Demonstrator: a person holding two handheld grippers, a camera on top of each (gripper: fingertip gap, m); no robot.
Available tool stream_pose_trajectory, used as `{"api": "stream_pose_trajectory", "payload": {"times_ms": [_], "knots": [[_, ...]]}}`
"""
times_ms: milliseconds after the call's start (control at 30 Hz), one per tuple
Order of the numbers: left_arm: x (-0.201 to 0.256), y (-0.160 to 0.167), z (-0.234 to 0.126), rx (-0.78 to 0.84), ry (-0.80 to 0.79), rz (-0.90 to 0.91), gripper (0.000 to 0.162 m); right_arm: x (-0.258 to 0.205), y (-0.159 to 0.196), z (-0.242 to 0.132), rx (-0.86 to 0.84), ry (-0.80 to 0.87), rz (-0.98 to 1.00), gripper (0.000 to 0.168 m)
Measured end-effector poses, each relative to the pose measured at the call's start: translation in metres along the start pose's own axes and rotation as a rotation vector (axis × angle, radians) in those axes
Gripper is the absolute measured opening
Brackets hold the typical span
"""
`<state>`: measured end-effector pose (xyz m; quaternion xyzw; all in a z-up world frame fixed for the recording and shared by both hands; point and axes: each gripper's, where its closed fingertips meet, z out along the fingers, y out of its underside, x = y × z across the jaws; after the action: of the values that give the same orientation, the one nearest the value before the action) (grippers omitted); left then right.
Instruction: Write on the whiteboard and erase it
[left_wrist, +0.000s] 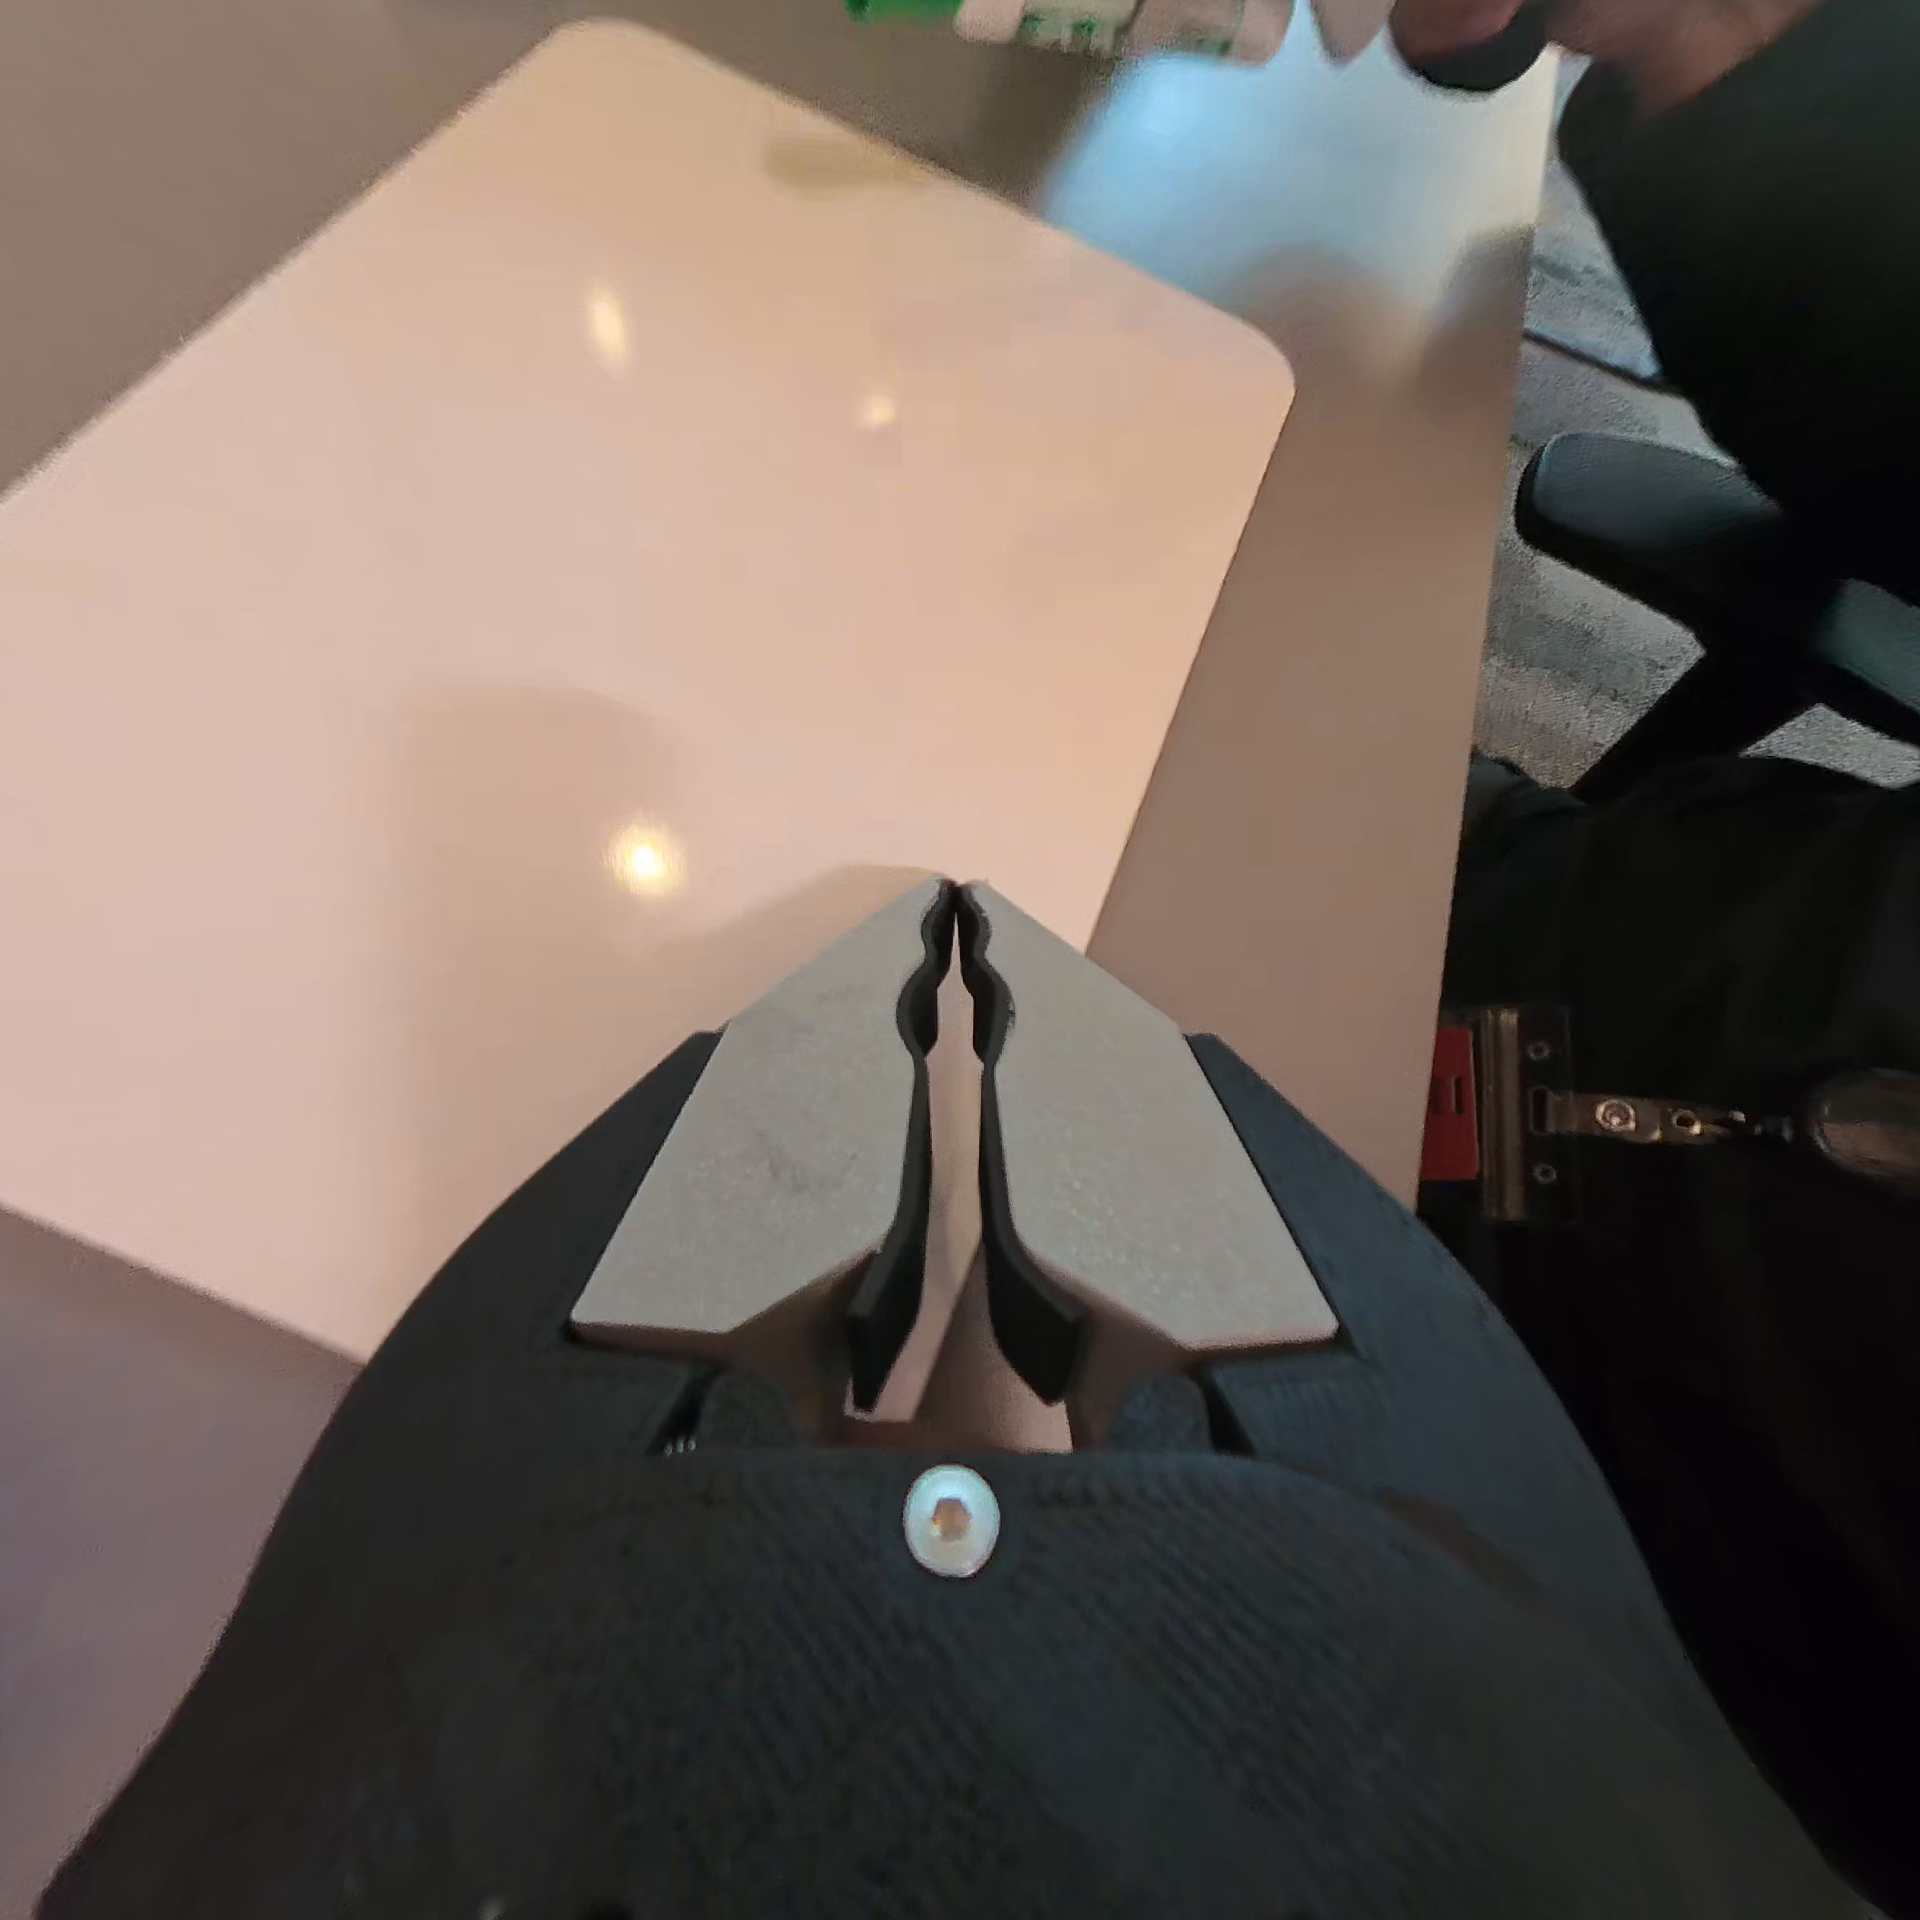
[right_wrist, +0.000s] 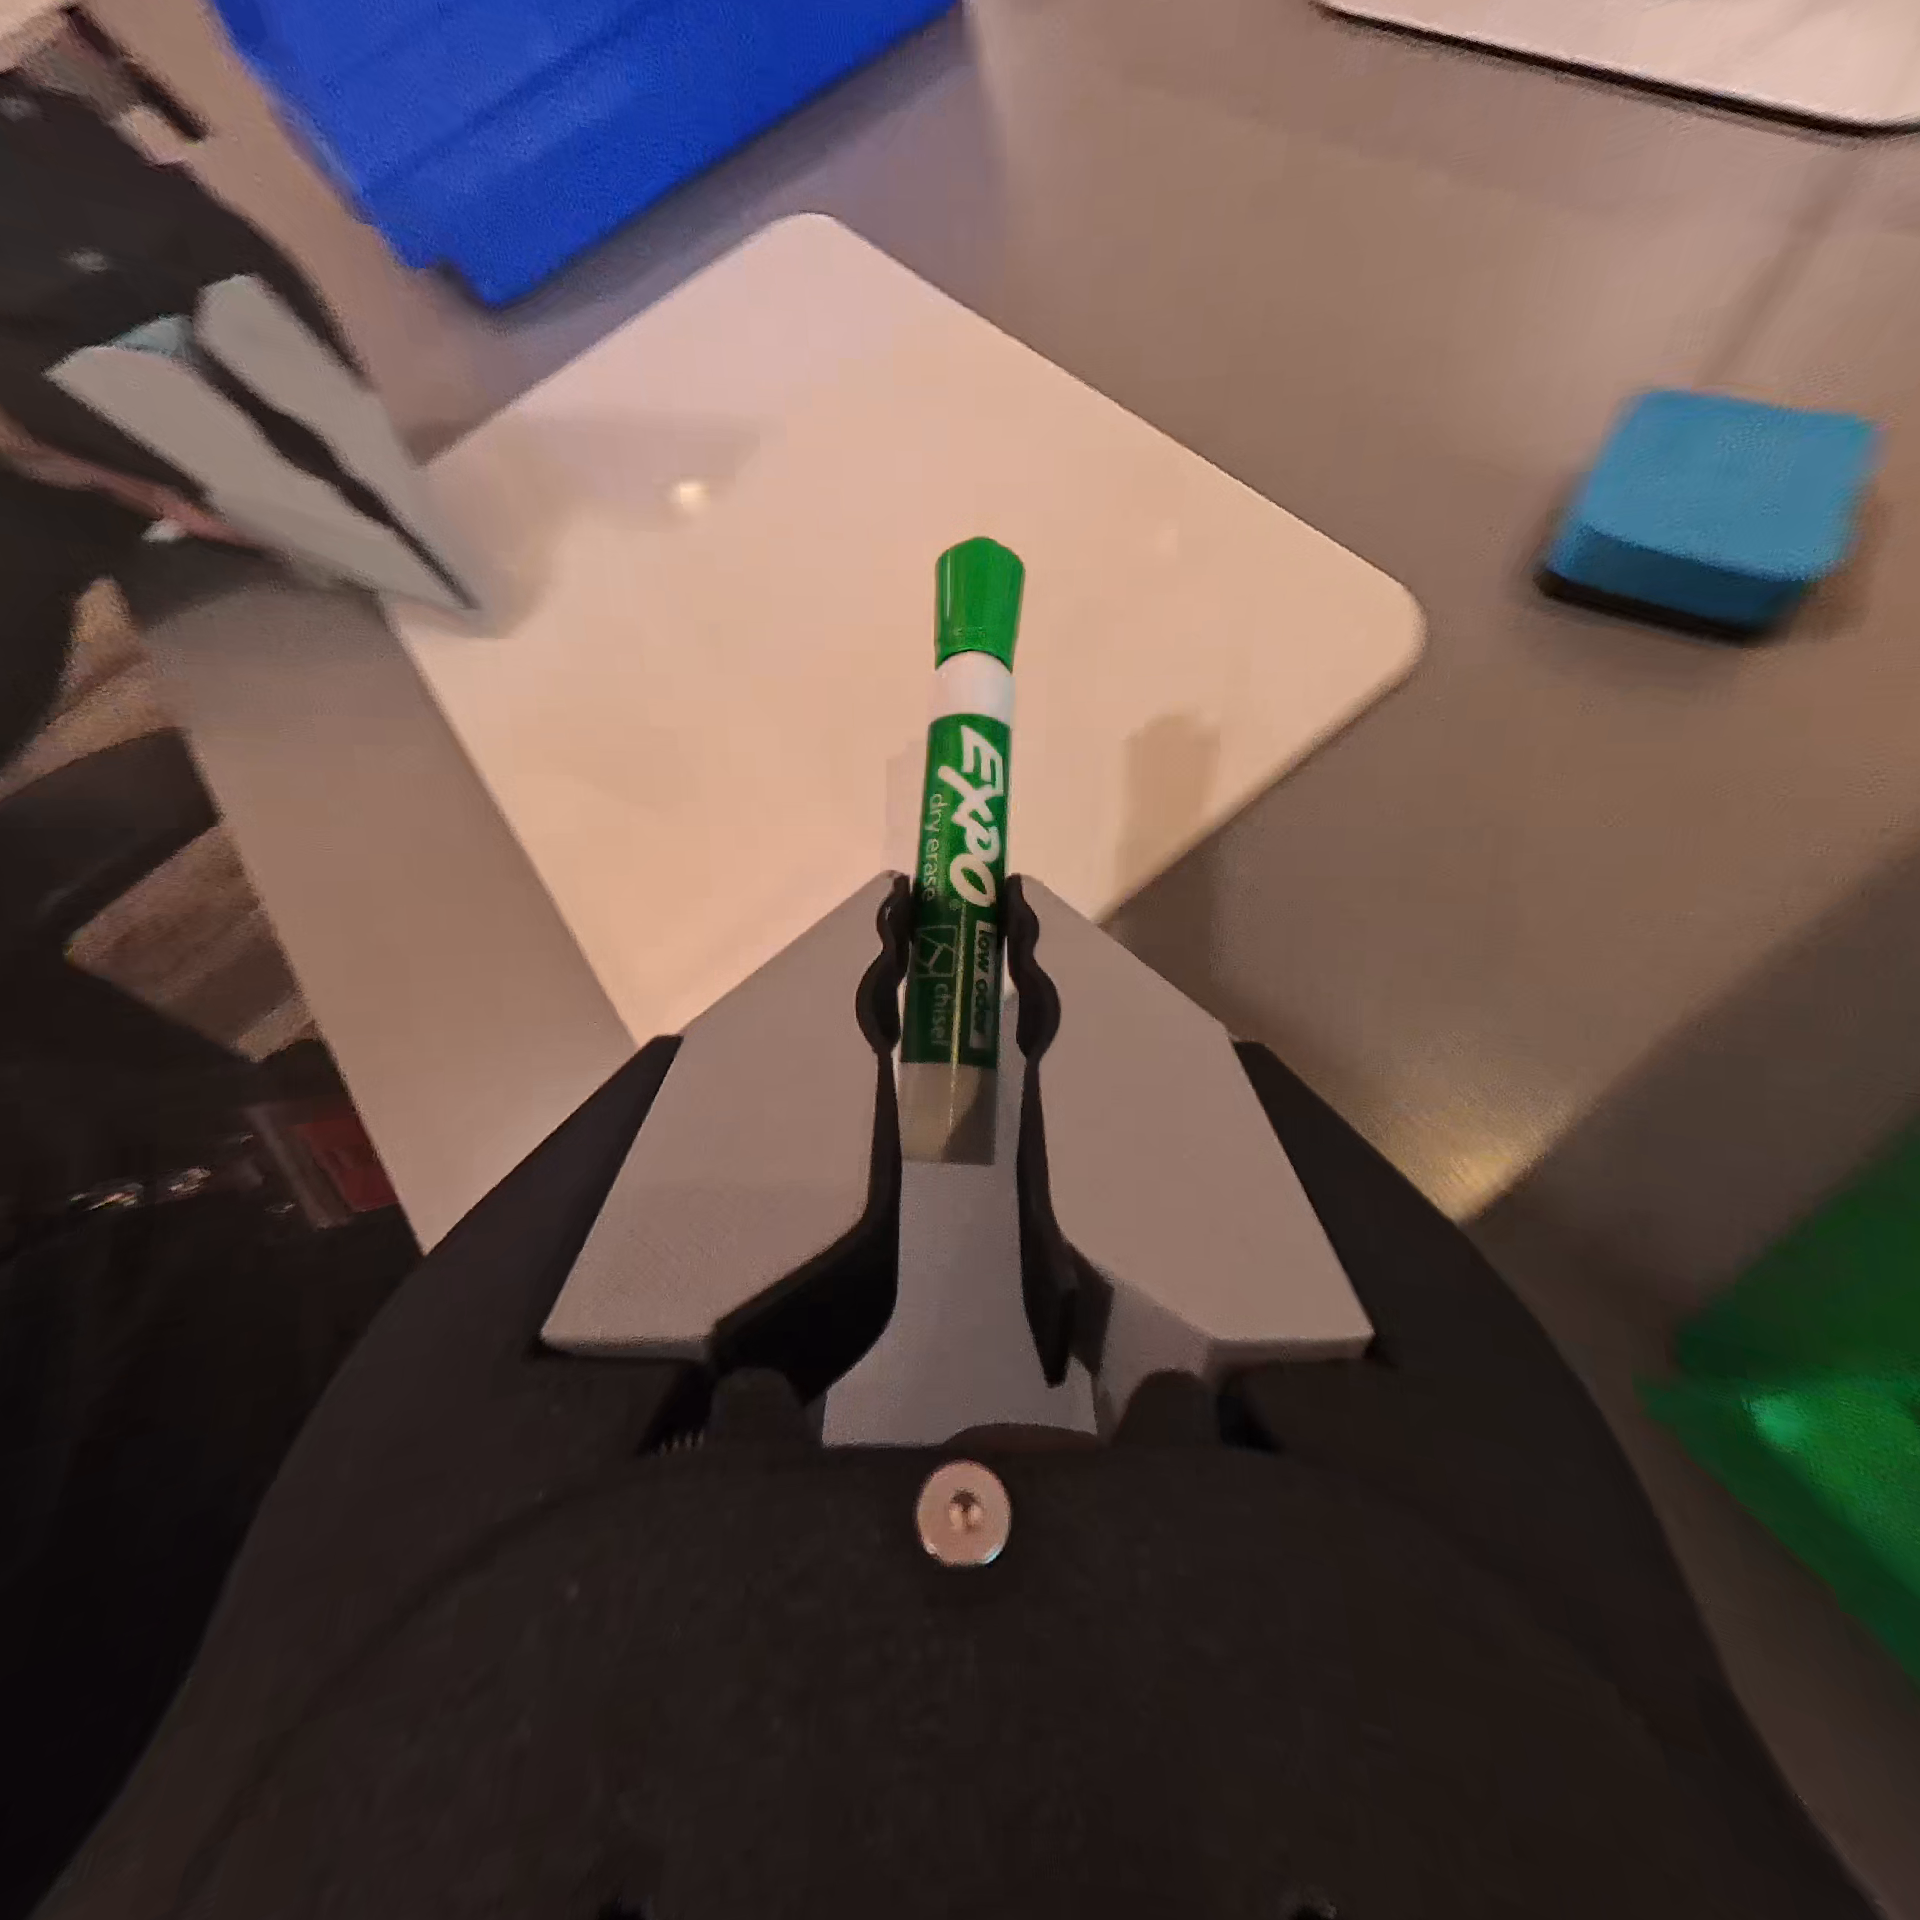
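While capped, marker points forward along right gripper

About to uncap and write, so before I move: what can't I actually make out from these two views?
- Marker rear end: right wrist view, hidden between the right gripper fingers.
- Same marker in left wrist view: blurred and cut by the top edge.
- Green object: right wrist view, blurred, cut by the right edge.
- Blue bin: cut by the top edge.
- Faint marks on the whiteboard: glare and blur.

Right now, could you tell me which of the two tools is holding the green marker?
The right tool is shut on the capped green dry-erase marker, above the white whiteboard. The left tool is shut on nothing.
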<state>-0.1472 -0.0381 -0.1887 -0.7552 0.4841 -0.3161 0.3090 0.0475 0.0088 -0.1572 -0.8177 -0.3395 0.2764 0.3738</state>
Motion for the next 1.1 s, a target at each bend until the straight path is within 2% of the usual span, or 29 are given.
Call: {"api": "stream_pose_trajectory", "payload": {"times_ms": [67,133,233,300,400,533,700,733,767,933,1100], "knots": [[-0.004,-0.018,0.006,0.021,0.006,0.045,0.000,-0.016,-0.009,0.013,-0.002,-0.061,-0.056,0.016],[-0.015,-0.039,0.010,0.048,-0.034,0.176,0.000,-0.034,-0.017,0.029,-0.024,-0.138,-0.124,0.016],[-0.031,-0.056,0.016,0.001,-0.069,0.297,0.000,-0.043,-0.021,0.052,-0.107,-0.184,-0.206,0.015],[-0.038,-0.060,0.020,-0.036,-0.087,0.373,0.022,-0.047,-0.024,0.064,-0.145,-0.224,-0.219,0.015],[-0.041,-0.059,0.029,-0.069,-0.108,0.498,0.039,-0.048,-0.025,0.077,-0.180,-0.268,-0.230,0.015],[-0.043,-0.060,0.043,-0.066,-0.084,0.513,0.043,-0.055,-0.028,0.082,-0.183,-0.365,-0.208,0.015],[-0.042,-0.055,0.056,-0.075,-0.045,0.541,0.034,-0.056,-0.019,0.088,-0.237,-0.409,-0.213,0.015],[-0.042,-0.053,0.058,-0.085,-0.044,0.556,0.021,-0.059,-0.020,0.088,-0.231,-0.431,-0.204,0.015],[-0.040,-0.049,0.060,-0.094,-0.037,0.575,0.018,-0.062,-0.021,0.088,-0.223,-0.457,-0.191,0.015],[-0.038,-0.049,0.062,-0.074,-0.066,0.577,0.016,-0.062,-0.022,0.087,-0.189,-0.479,-0.175,0.015],[-0.043,-0.069,0.051,0.059,-0.096,0.496,0.016,-0.053,-0.058,0.076,0.042,-0.455,-0.117,0.017]]}}
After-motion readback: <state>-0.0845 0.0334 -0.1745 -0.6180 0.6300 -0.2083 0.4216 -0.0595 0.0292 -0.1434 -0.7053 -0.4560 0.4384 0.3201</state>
